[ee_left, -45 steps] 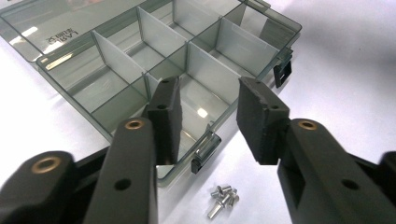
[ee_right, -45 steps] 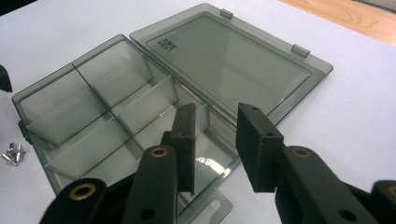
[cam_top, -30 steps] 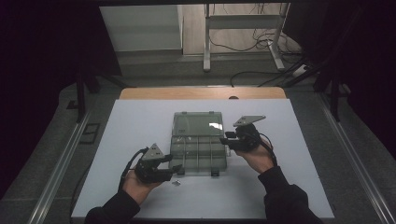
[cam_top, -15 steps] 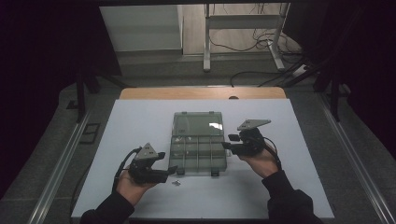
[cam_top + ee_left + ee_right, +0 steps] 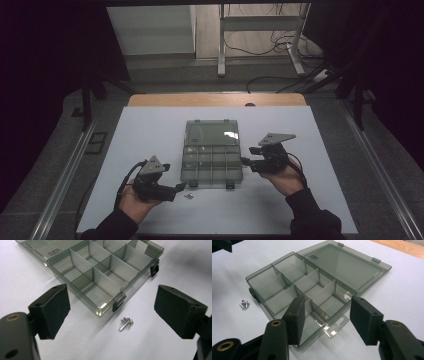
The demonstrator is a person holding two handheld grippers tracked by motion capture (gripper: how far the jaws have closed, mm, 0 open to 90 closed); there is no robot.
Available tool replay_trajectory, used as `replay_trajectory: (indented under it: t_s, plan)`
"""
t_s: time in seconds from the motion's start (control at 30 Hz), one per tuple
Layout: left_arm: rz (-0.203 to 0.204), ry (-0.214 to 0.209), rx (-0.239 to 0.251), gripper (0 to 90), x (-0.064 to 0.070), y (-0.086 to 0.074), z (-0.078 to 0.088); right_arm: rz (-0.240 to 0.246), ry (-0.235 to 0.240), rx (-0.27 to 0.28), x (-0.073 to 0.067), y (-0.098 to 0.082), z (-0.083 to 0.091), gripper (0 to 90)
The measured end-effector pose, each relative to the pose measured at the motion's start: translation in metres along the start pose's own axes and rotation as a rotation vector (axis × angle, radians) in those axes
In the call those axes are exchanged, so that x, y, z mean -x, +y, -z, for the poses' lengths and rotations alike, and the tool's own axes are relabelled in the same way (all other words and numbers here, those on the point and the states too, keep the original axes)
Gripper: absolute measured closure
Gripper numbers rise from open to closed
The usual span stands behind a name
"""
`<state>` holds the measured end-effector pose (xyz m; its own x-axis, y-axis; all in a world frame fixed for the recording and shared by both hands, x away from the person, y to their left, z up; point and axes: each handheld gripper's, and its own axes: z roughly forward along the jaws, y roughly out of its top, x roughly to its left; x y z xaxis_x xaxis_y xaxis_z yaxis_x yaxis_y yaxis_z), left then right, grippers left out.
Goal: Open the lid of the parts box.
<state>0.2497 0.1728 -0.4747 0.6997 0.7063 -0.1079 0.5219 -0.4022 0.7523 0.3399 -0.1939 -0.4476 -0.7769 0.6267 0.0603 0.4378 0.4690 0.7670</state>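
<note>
Jaws spread, both opening, nothing between | screws point(image 5: 126, 323) lie dead ahead of left gripper point(image 5: 179, 188), just off organizer box point(image 5: 212, 162) front latch | right gripper point(image 5: 246, 162) at box's far side

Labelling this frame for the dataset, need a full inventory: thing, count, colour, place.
organiser box: 1, smoky clear plastic, mid table, lid open and lying flat on the far side, compartments look empty
screws: small cluster, count unclear, silver, on the table just in front of the box's near left latch
table: 1, white top with a wooden strip along the far edge
metal stand: 1, pale, on the floor beyond the table, cables around it
left gripper: 1, black, near left corner of the box, jaws have just been opening, nothing between them
right gripper: 1, black, at the box's right edge, jaws have just been opening, astride the box's hang tab without touching
</note>
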Motion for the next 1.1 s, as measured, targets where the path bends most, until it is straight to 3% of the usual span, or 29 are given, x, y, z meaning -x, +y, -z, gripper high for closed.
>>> replay_trajectory:
  t_s: [0.23, 0.47, 0.9, 1.1]
  plan:
    - [0.009, -0.027, -0.005, 8.7, -0.001, -0.004, 0.007, 0.008, -0.007, 0.003, -0.003, -0.006, 0.005, 35.9]
    - [-0.007, -0.025, -0.003, 4.4, 0.000, -0.007, 0.013, 0.006, -0.009, 0.016, -0.006, -0.014, 0.012, 27.0]
    - [-0.017, 0.037, 0.024, 2.2, -0.005, -0.015, 0.019, -0.056, -0.010, 0.049, -0.002, -0.030, 0.030, 10.5]
    - [-0.008, 0.055, 0.051, 1.0, -0.010, -0.019, 0.023, -0.047, -0.027, 0.045, -0.001, -0.038, 0.036, 3.1]
